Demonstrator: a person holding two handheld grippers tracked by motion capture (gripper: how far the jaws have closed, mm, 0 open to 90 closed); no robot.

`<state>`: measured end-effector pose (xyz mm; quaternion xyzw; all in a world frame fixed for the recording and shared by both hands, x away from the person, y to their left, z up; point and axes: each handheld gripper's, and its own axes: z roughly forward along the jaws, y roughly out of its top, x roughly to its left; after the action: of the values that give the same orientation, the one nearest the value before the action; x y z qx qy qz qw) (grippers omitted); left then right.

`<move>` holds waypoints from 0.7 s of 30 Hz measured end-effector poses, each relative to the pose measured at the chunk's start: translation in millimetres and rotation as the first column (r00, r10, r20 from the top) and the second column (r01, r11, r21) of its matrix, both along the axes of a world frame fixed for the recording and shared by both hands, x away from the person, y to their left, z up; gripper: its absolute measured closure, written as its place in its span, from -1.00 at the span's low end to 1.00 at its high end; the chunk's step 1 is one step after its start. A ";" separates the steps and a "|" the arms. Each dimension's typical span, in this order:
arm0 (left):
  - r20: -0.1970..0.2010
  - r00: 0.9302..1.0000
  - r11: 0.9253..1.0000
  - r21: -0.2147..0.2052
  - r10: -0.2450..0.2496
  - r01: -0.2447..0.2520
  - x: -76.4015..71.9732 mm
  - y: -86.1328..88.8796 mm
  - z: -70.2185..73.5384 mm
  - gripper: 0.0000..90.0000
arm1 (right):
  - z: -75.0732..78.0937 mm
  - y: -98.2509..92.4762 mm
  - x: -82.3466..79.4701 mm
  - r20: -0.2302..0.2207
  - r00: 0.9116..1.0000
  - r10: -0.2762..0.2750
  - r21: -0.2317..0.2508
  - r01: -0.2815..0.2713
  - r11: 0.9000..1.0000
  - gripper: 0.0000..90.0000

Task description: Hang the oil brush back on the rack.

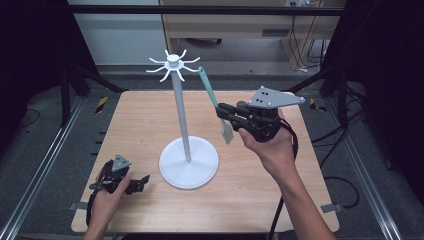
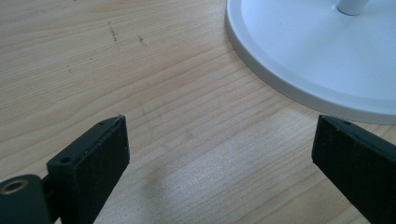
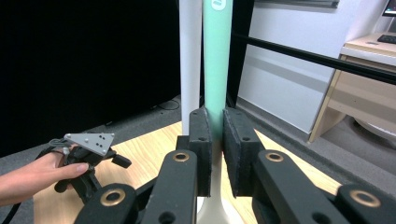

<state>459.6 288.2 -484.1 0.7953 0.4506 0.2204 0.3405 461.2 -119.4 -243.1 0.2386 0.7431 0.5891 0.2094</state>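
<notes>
One white stand (image 1: 183, 112) rises from the wooden surface (image 1: 150, 115), and it serves as the landmark here: a round base, a thin pole and a crown of curved hooks, eight as far as can be counted, all of them bare. Just right of the pole, one spatula (image 1: 214, 102) with a mint-green handle is clamped in the right gripper (image 1: 223, 114), raised off the surface and tilted, its handle end up near the hooks and its pale blade hanging below the fingers (image 3: 201, 140). In the right gripper view the fingers press narrow on the handle from both sides; the handle's top is cut off at the frame edge, and the blade is partly hidden behind the gripper's body. The left gripper (image 1: 141, 183) rests low on the surface, just left of the stand's base, with a hand around it. In the left gripper view its fingers (image 2: 93, 158) stand wide apart with bare wood between them, and the base's rim is cut off at the top right.
</notes>
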 end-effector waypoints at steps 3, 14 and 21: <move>0.000 1.000 1.000 -0.001 -0.001 0.001 0.0 -0.2 -0.2 -0.92 | 0.0 1.5 0.6 0.000 1.000 0.003 -0.001 -0.003 1.000 0.83; 0.000 1.000 1.000 -0.002 -0.002 0.002 0.1 -0.3 -0.3 -0.92 | -1.0 3.9 3.8 -0.010 1.000 0.003 -0.008 -0.003 1.000 0.83; -0.001 1.000 1.000 -0.001 -0.005 0.005 0.1 -0.5 -0.4 -0.92 | -2.3 8.0 7.9 -0.017 1.000 0.008 -0.010 -0.008 1.000 0.83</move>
<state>459.7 287.7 -484.5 0.7963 0.4491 0.2188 0.3410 469.0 -111.4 -245.5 0.2394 0.7489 0.5840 0.2019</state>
